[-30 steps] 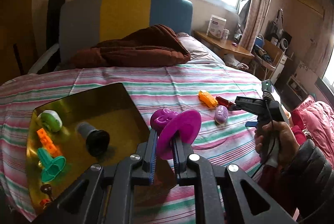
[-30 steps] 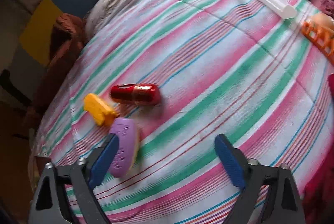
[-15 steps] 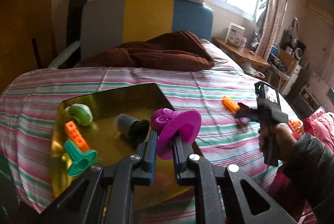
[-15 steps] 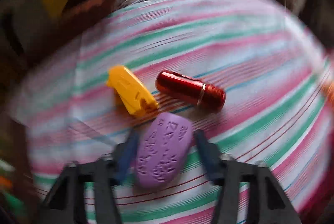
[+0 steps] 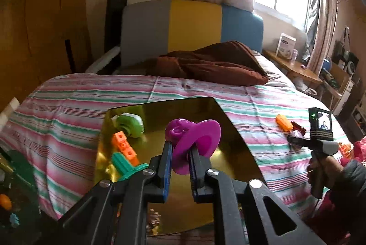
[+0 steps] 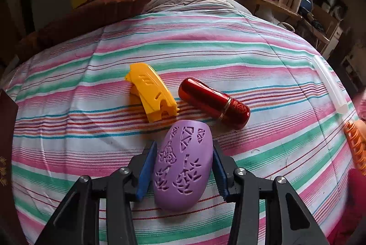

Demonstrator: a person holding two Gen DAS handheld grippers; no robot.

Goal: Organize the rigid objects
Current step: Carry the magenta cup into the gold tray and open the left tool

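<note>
Magenta plastic, a round flanged toy piece [image 5: 194,142], is sitting pinched in the left gripper [image 5: 179,154] above the gold mirrored tray [image 5: 231,130], while the right gripper [image 6: 183,167] is squeezing a purple carved oval shell [image 6: 183,165] lying on the striped bedsheet [image 6: 205,50].
</note>
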